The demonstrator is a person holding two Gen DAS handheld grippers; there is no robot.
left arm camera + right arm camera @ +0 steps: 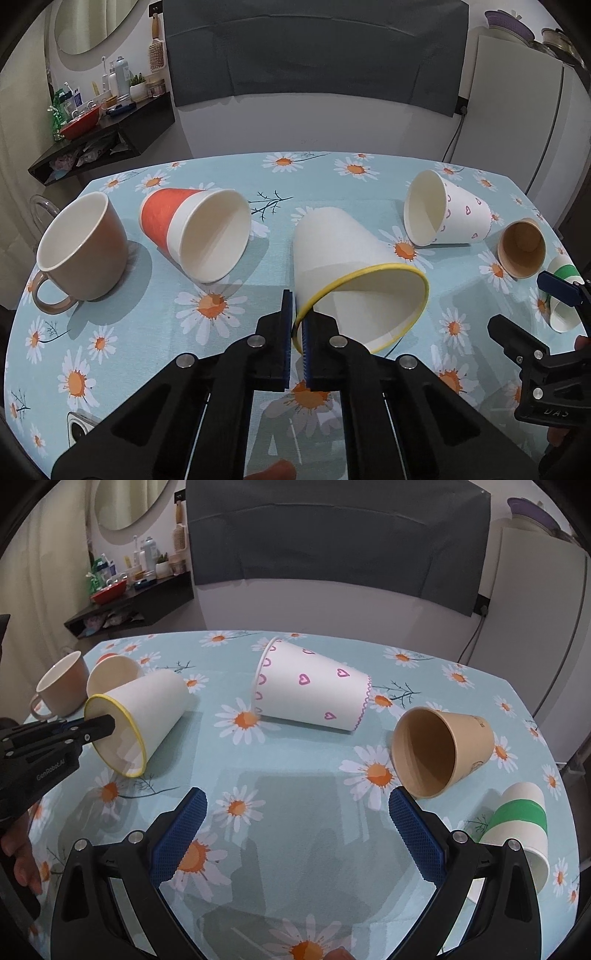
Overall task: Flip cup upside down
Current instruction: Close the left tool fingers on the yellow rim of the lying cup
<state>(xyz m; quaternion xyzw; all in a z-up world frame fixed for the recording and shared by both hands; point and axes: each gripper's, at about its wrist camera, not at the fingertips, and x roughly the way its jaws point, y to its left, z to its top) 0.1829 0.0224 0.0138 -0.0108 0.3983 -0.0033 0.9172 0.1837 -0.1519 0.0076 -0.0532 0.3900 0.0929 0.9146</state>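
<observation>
So the left gripper (297, 332) is pinched tight on the yellow-rimmed cup (354, 258) rim, cup tipped over the daisy tablecloth (147, 332). Right gripper (297, 834) hangs wide open, empty. Best roll slowly, mouth landing flat.

Layout of the counter (155, 332). A mug (79, 254) stands upright at the far left. Just right of it, a paper cup (195, 236) lies on its side. Near the centre, a second cup (354, 273) is tilted with its mouth toward the front; the left gripper (298, 332) has one finger (287, 332) outside its rim and the other inside. Right of it and farther back, a third cup (447, 214) lies on its side. Beside that, a fourth cup (439, 751) lies on its side. At the right edge a fifth cup (519, 834) lies. The right gripper (295, 834) is at the front, between the second and fifth cups.
</observation>
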